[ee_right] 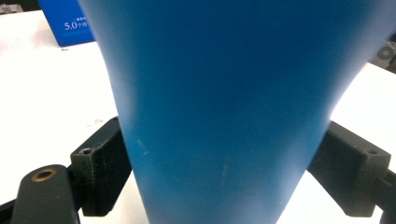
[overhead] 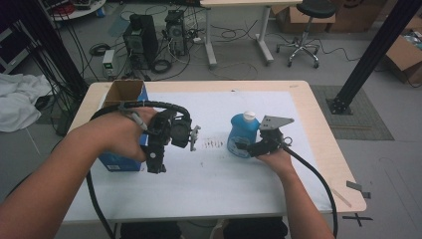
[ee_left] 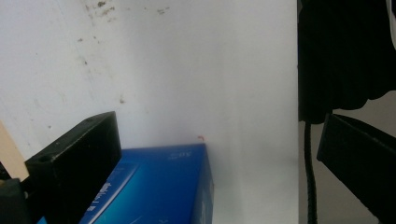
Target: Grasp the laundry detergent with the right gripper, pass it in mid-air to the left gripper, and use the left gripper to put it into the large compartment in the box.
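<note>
- We see the right tool (overhead: 247,147) clenched on the lower body of a blue bottle (overhead: 242,133); in the right gripper view its 2 black jaws press against both sides of the bottle (ee_right: 224,107).
- The bottle stands upright on the white sheet (overhead: 224,174) right of the middle of the surface (overhead: 318,149), its white cap (overhead: 249,116) on top.
- The left tool (overhead: 155,162) is held above the surface with its jaws pointing down and spread wide, grasping nothing; in the left gripper view the 2 jaws stand well apart.
- Below that tool lies a blue box (ee_left: 159,186), one corner between the jaws on the white sheet (ee_left: 187,70).
- In the high view the blue box (overhead: 117,162) sits at the left of the sheet, its open cardboard top (overhead: 125,92) facing the far edge.
- Small dark specks (overhead: 214,143) mark the sheet between the 2 tools.
</note>
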`<state>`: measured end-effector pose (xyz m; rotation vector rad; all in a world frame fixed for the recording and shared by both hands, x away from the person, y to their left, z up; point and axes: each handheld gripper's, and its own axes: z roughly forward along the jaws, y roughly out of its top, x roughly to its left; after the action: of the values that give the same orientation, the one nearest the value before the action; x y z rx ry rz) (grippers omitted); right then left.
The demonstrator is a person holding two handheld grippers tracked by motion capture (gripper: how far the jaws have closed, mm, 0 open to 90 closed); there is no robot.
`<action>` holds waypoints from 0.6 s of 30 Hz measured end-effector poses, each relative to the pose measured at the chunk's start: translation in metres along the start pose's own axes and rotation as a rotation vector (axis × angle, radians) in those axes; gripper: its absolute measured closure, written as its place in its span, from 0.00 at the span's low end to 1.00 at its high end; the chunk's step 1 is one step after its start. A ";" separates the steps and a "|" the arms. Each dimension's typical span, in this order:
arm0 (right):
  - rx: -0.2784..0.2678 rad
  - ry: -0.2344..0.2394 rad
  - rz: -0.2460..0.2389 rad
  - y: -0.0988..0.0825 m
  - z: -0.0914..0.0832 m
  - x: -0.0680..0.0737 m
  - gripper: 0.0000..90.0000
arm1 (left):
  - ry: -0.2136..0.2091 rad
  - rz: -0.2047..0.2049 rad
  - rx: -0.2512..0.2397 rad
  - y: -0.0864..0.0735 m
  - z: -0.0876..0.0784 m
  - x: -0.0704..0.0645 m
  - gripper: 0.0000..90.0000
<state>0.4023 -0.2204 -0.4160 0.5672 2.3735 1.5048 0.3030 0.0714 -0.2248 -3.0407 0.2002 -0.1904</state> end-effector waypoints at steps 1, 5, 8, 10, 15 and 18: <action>-0.001 0.000 -0.001 0.000 0.000 0.000 0.17 | 0.002 -0.002 -0.003 0.000 0.000 0.000 0.00; 0.000 0.011 0.002 0.000 0.000 0.000 0.21 | 0.005 0.007 -0.004 0.000 0.000 0.000 0.00; -0.001 0.016 0.008 -0.001 0.000 0.000 0.21 | 0.005 0.007 -0.002 0.000 0.001 0.001 0.00; 0.000 0.014 0.005 -0.001 0.000 0.000 0.21 | 0.000 0.007 -0.002 0.000 0.001 0.001 0.00; -0.005 0.011 0.004 -0.001 0.000 -0.001 0.22 | -0.003 -0.004 0.002 0.000 0.000 0.001 0.00; -0.007 0.016 0.005 -0.001 0.000 0.000 0.25 | -0.001 0.005 0.003 0.001 0.000 0.001 0.00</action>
<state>0.4019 -0.2209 -0.4172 0.5619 2.3797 1.5244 0.3043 0.0707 -0.2248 -3.0368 0.2067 -0.1880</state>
